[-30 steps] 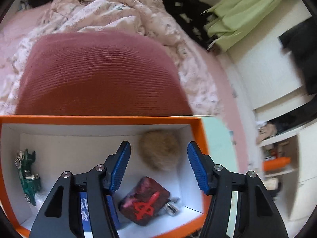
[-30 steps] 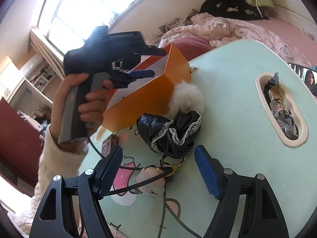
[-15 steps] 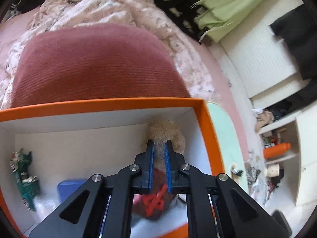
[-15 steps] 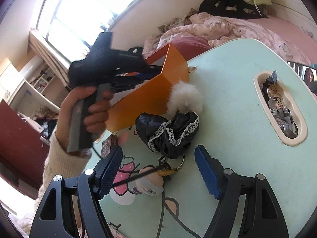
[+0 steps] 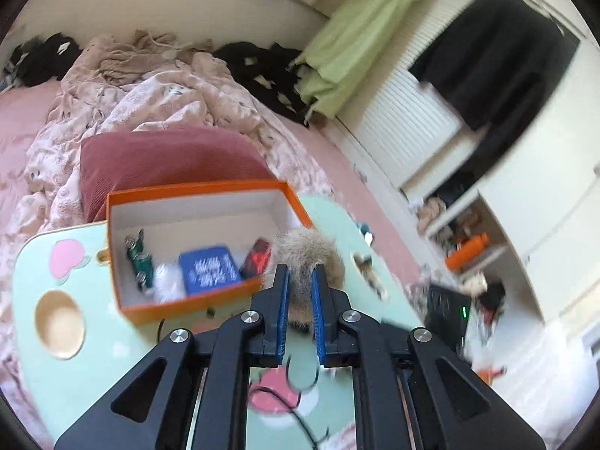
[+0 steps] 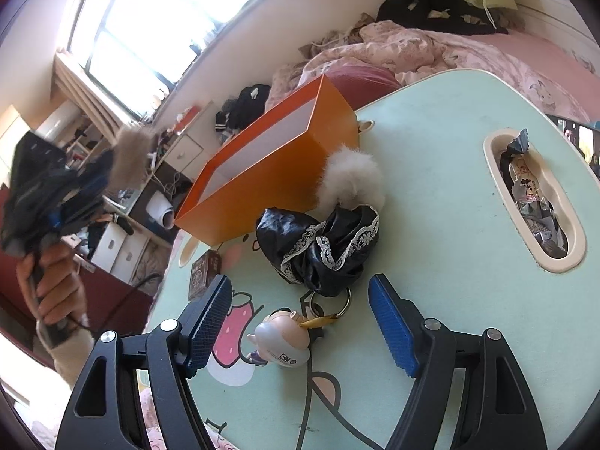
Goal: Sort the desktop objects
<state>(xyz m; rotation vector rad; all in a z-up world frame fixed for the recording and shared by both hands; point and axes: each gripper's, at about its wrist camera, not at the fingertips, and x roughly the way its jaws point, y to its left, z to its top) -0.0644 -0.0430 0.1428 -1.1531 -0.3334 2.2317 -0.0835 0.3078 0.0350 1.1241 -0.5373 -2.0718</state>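
Two grippers | left gripper (image 5: 300, 292) clamps brown pompom (image 5: 305, 258) above box (image 5: 195, 302) rim

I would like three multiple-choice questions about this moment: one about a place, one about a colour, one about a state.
1. Where is the blue card box?
A. inside the orange box
B. on the bed
C. between the right gripper's jaws

2. What colour is the pompom in the left gripper?
A. green
B. brownish beige
C. red

3. How do the jaws of the right gripper stand?
A. shut on the keychain figure
B. shut on nothing
C. open, empty

Answers: 1 A, it lies on the box's white floor. 2 B, tan fur bulges past the jaws. 3 C, a wide gap shows, nothing between.
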